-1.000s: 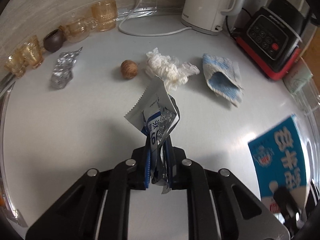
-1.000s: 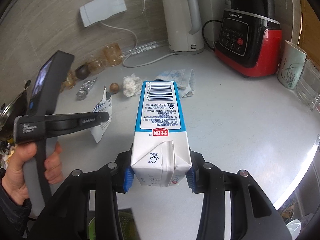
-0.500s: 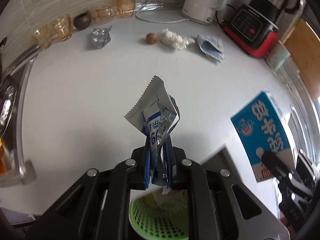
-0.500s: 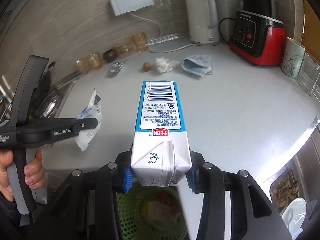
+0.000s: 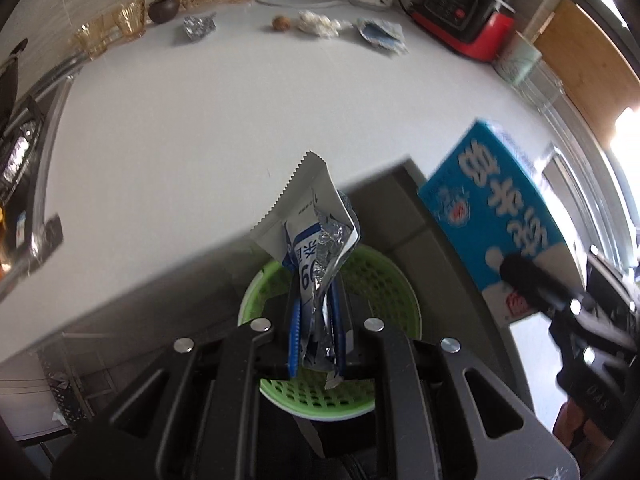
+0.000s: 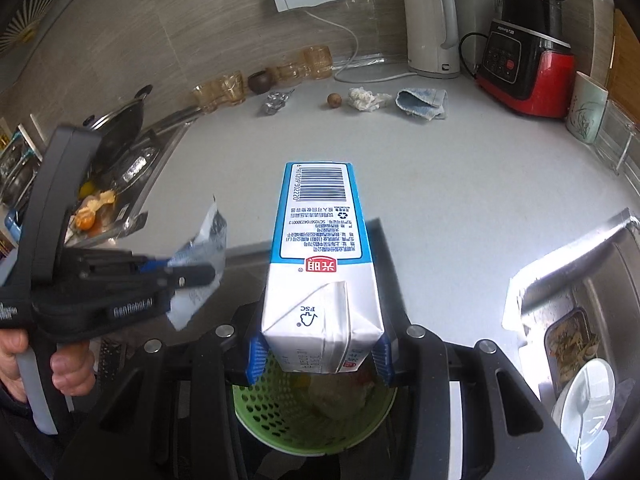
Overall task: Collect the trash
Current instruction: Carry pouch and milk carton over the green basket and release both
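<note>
My left gripper (image 5: 316, 344) has its jaws clenched on a wrapper (image 5: 316, 248). The grip sits at the wrapper's lower end, so the crumpled foil and serrated edge stand up clear of the jaws. The wrapper hangs directly above the green bin (image 5: 384, 280), which stands on the floor below the near edge of the counter (image 5: 200, 140). This position suits a straight drop once the jaws part.

My right gripper (image 6: 320, 356) has its jaws grasping a carton (image 6: 320, 256) across its folded end. The carton's long body projects forward over the counter edge. Its gripped end is above the bin (image 6: 280, 408), which already holds some waste. I judge a slight downward tilt is needed so the carton falls inside the rim.

Trash not yet collected lies in a row at the far side of the counter: a foil ball (image 6: 276, 102), a nut (image 6: 333, 100), a tissue (image 6: 366, 99) and a blue cloth (image 6: 422, 102). They are well apart from both grippers.
</note>
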`<state>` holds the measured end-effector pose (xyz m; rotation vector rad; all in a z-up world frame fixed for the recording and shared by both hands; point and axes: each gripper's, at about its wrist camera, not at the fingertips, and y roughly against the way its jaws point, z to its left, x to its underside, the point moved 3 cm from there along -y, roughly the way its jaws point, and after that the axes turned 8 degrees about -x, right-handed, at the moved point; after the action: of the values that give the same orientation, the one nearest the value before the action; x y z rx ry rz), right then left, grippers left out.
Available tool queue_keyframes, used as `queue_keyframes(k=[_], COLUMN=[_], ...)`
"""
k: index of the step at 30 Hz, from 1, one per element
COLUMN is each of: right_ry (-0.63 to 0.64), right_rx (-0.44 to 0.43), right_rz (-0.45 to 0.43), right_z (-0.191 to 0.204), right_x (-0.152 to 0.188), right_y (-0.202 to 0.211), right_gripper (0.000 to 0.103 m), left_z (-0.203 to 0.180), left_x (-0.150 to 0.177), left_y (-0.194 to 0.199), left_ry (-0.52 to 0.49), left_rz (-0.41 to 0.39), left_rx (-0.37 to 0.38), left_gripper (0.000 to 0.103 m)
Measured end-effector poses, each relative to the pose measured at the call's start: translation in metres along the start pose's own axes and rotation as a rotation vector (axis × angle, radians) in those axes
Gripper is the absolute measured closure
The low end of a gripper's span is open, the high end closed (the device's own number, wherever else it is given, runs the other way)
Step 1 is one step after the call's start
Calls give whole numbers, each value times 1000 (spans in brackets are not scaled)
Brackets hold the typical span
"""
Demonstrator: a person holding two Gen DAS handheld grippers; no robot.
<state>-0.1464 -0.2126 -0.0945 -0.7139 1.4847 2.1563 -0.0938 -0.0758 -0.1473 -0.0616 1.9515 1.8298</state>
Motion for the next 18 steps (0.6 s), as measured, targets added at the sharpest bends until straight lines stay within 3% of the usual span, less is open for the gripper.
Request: queue_keyframes(k=[11,18], right_ry=[-10,-12], right_rx=[0,7], right_rz=[8,20], right_z=[1,0], right_x=[23,29], right_y=[10,9], right_gripper=[61,61], left_z=[-20,-17], left_x=[55,67], left_y=[-39,-52], left_ry=[-18,0], left_rz=[173,217], left_rx=[103,118], left_gripper=[87,50])
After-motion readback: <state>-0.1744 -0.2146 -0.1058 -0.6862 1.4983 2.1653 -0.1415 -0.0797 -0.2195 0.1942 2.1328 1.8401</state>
